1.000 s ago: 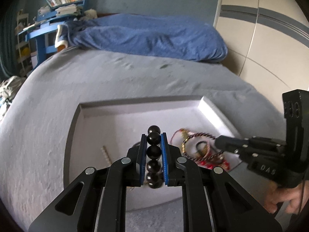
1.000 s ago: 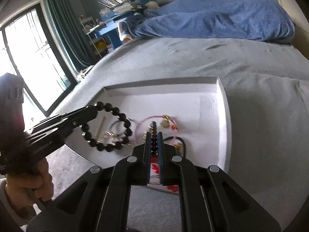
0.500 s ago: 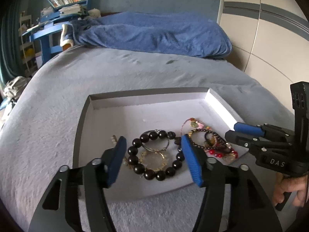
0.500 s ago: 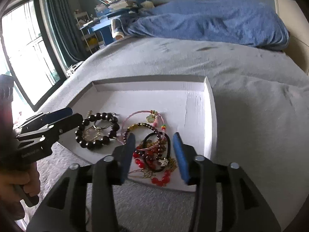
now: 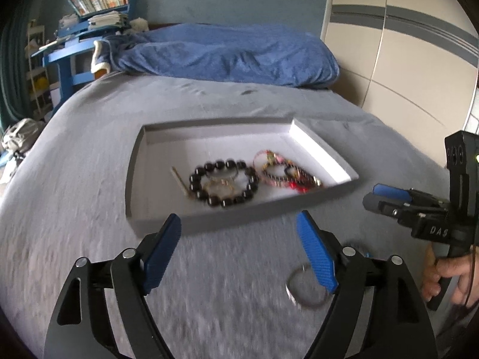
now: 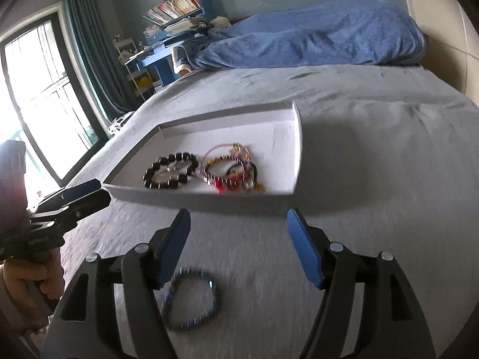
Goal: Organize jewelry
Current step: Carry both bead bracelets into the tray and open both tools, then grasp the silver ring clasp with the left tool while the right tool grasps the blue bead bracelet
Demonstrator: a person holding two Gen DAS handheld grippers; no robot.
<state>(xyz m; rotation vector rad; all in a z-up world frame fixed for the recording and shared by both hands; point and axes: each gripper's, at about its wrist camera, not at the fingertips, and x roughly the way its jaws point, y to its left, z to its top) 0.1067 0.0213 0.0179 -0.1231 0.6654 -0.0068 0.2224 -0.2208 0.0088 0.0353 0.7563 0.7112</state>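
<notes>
from my left wrist view, my left gripper [image 5: 238,246] hangs over the grey bedspread [image 5: 74,197] with its blue pads spread wide and nothing between them. just beyond the fingertips sits the white tray [image 5: 323,155]. inside it lies the black bead bracelet [image 5: 223,182] with gold pieces in its ring, and to its right a tangle of pink, red and dark bracelets [image 5: 287,173]. a thin gold stick [image 5: 179,179] lies left of the black beads. on the bedspread, outside the tray, a silver ring [image 5: 304,287] lies partly behind my right-hand pad. at the far right, my right gripper [image 5: 377,197] shows from the side; from here i cannot tell its gap.

from my right wrist view, my right gripper [image 6: 238,239] is spread wide too, empty, short of the tray's [image 6: 298,149] near wall. a blue bead bracelet [image 6: 190,299] lies on the bedspread below my left-hand pad, outside the tray. my left gripper [image 6: 86,194] reaches in from the left, near the tray's corner.
</notes>
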